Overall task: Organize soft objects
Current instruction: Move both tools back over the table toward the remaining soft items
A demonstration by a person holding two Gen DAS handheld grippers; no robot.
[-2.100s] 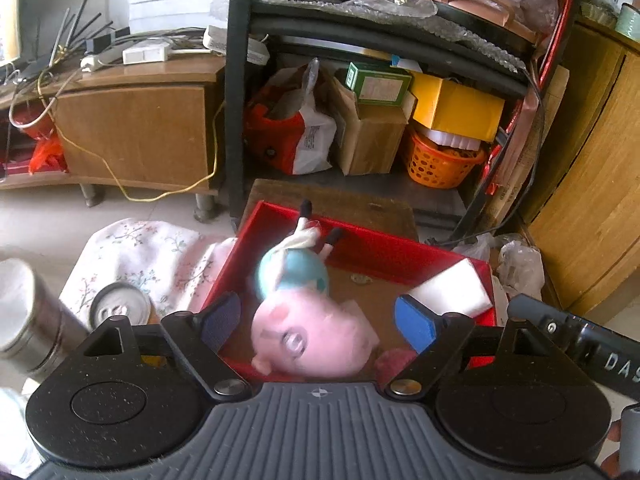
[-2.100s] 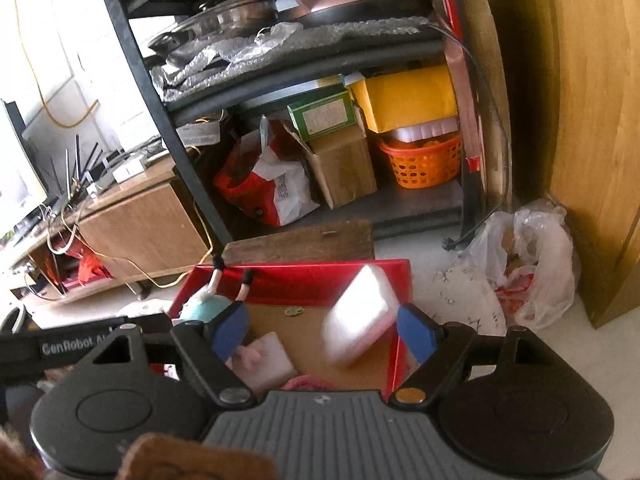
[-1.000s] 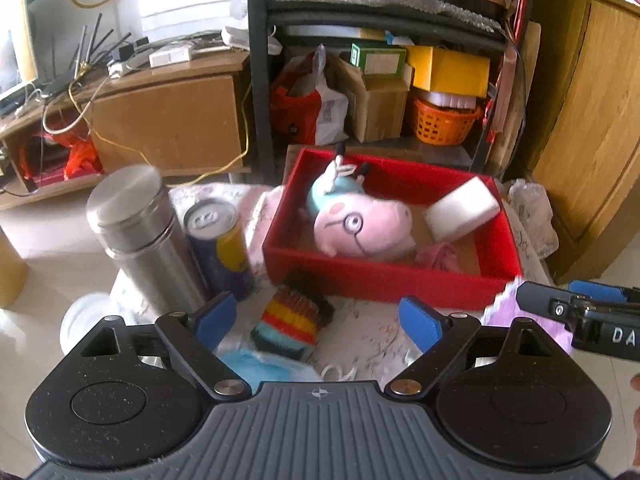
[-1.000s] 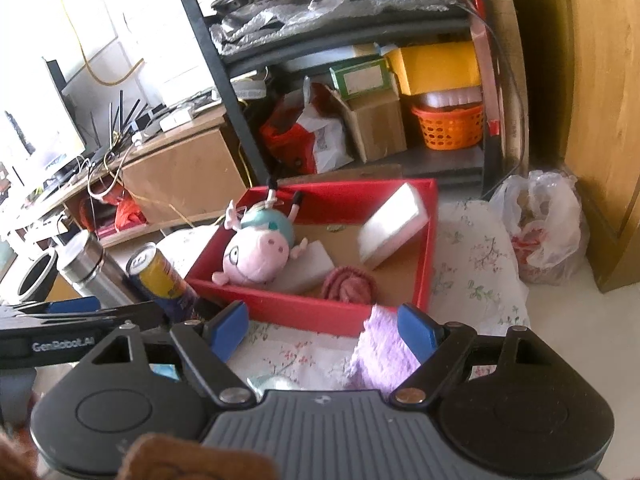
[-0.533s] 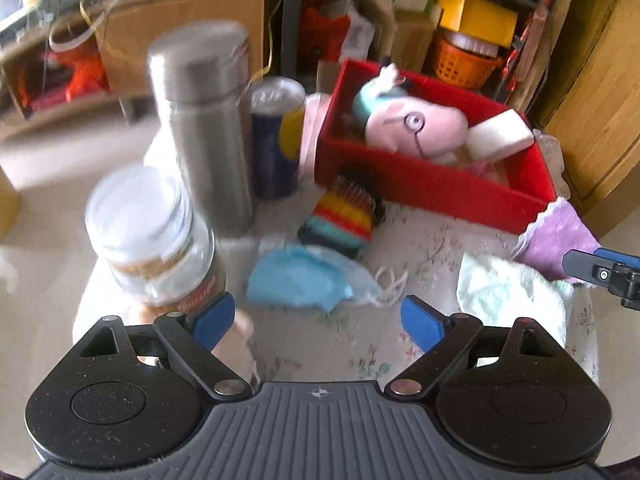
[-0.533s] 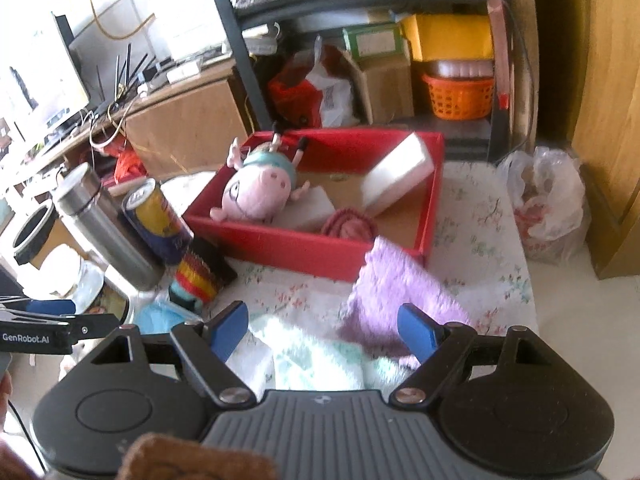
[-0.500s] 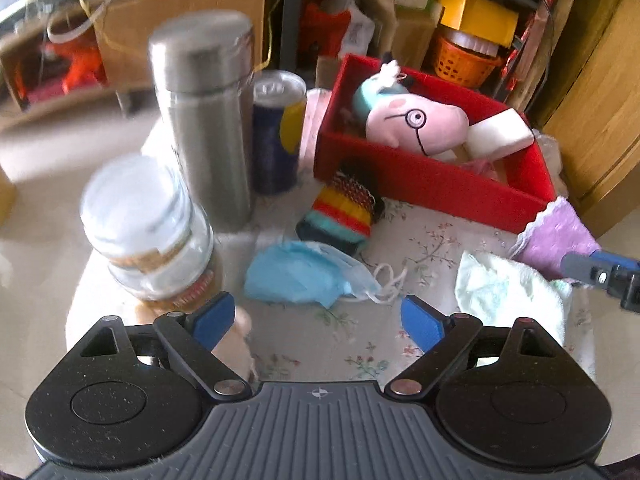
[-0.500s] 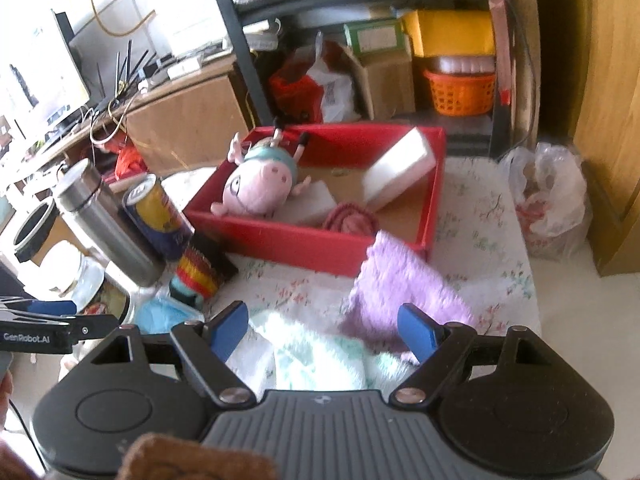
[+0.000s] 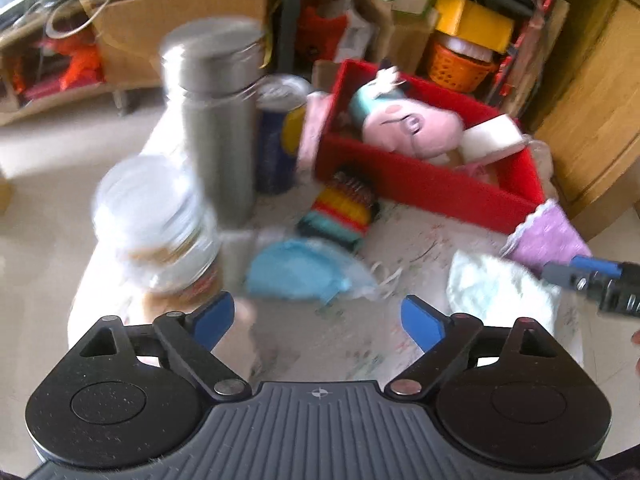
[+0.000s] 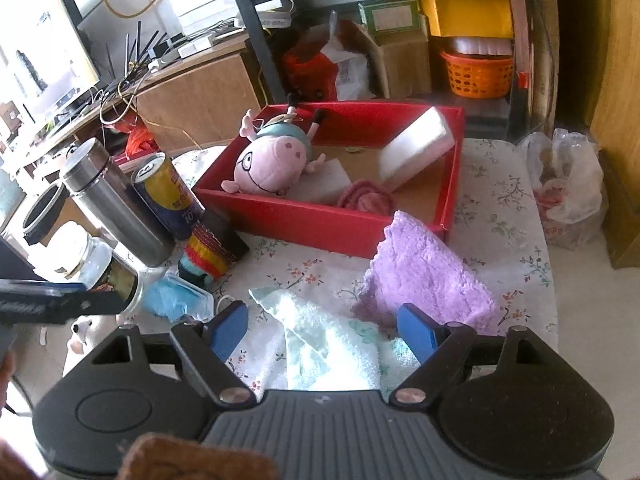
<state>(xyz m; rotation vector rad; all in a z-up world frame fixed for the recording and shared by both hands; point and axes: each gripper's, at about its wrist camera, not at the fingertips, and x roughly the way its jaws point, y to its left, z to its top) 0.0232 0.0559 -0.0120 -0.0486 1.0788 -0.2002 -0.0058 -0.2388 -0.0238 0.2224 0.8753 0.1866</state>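
A red box [image 10: 320,216] [image 9: 432,188] holds a pink pig plush [image 10: 272,164] [image 9: 404,128], white sponges [image 10: 416,148] and a pink knitted piece [image 10: 366,198]. On the floral cloth lie a purple towel [image 10: 424,276] [image 9: 548,236], a pale green towel [image 10: 328,340] [image 9: 492,284], a blue face mask [image 9: 296,268] [image 10: 172,296] and a striped knit item [image 9: 340,208] [image 10: 208,256]. My left gripper [image 9: 320,320] is open and empty above the mask. My right gripper [image 10: 320,332] is open and empty over the green towel.
A steel flask [image 9: 216,112] [image 10: 112,208], a blue-yellow can [image 10: 168,196] [image 9: 276,136] and a glass jar [image 9: 160,224] [image 10: 104,268] stand left of the box. A small plush [image 10: 84,332] lies at the table's left edge. Shelves and a wooden cabinet [image 9: 592,100] stand behind.
Both grippers have pulled back from the red box toward the table's near side. The left one now looks at the mask and jar, the right one at the two towels.
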